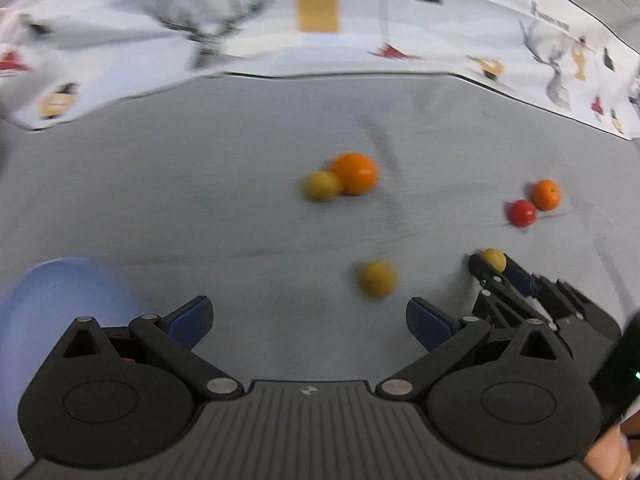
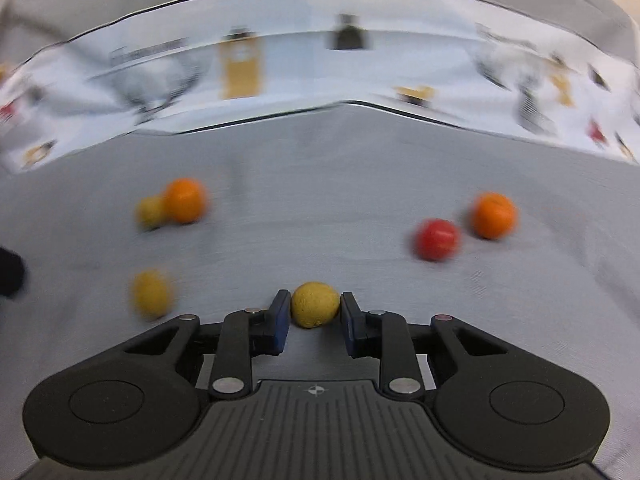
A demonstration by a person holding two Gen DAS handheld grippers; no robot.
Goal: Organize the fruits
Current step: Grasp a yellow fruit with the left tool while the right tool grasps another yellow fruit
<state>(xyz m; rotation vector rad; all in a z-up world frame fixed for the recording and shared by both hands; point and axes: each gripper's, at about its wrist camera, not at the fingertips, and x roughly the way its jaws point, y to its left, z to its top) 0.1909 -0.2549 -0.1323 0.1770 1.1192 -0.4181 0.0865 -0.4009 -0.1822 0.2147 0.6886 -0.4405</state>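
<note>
My right gripper point(image 2: 314, 312) is shut on a yellow fruit point(image 2: 314, 304) just above the grey cloth; it also shows in the left wrist view point(image 1: 493, 261) with that fruit point(image 1: 493, 258). My left gripper point(image 1: 308, 318) is open and empty. A loose yellow fruit point(image 1: 377, 278) lies just ahead of it, seen too in the right wrist view point(image 2: 151, 293). A big orange point(image 1: 355, 173) touches another yellow fruit point(image 1: 322, 186) further out. A red fruit point(image 1: 522, 213) and a small orange point(image 1: 546, 194) lie at the right.
A pale blue bowl point(image 1: 52, 304) stands at the left beside my left gripper. A white patterned cloth point(image 1: 320, 20) rises along the back edge of the grey cloth point(image 1: 200, 180).
</note>
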